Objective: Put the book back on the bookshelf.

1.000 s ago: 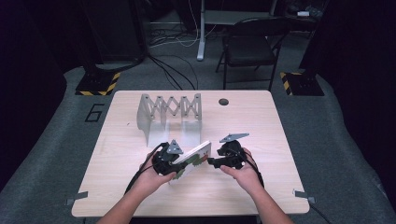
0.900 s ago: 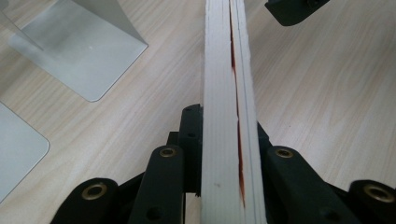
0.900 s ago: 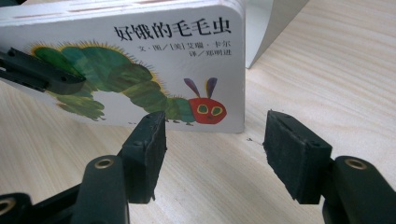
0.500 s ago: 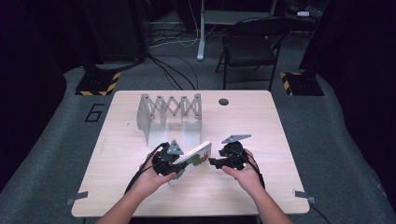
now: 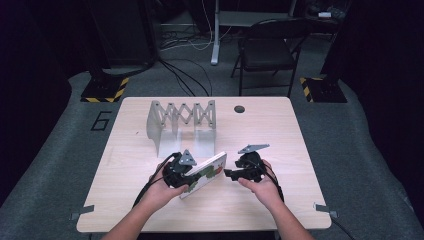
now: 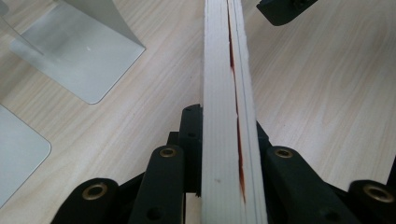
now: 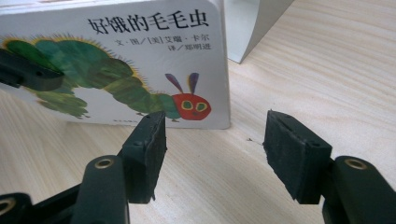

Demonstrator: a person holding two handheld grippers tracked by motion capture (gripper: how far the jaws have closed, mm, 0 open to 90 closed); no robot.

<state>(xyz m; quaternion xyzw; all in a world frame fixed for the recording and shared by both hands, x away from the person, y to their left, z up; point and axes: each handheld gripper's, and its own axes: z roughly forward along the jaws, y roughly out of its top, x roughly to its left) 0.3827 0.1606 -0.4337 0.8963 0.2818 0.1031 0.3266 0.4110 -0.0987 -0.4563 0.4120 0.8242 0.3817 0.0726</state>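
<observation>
Currently the work in hand looks like a handover or a standing-up of the board book point(image 5: 205, 174), probably bound for the metal rack point(image 5: 181, 120) at the far side of the surface point(image 5: 280, 135).

Book: held on edge, tilted, near the front middle of the surface, between the two hands. Cover shows a green caterpillar with a red head and Chinese title text, seen from the right gripper view point(image 7: 140, 60).

Left gripper point(image 5: 181, 172): clamped on the book. In the left gripper view the page edges point(image 6: 226, 116) run straight up between the jaws, pinched on both faces, low on the book.

Right gripper point(image 5: 231, 173): jaws spread wide, nothing between them, just beside the book's near corner but not touching, as far as I can tell. Its pads point(image 7: 148, 151) hover above bare wood.

Doing the step well, my judgement:
- bring the right gripper in square to the cover, so both pads land flat on opposite faces;
- take the free end, well clear of the left gripper's hold;
- close fully before the left lets go; a thick board book could pivot if pinched at a corner only;
- keep the book upright on the way to the rack.
</observation>
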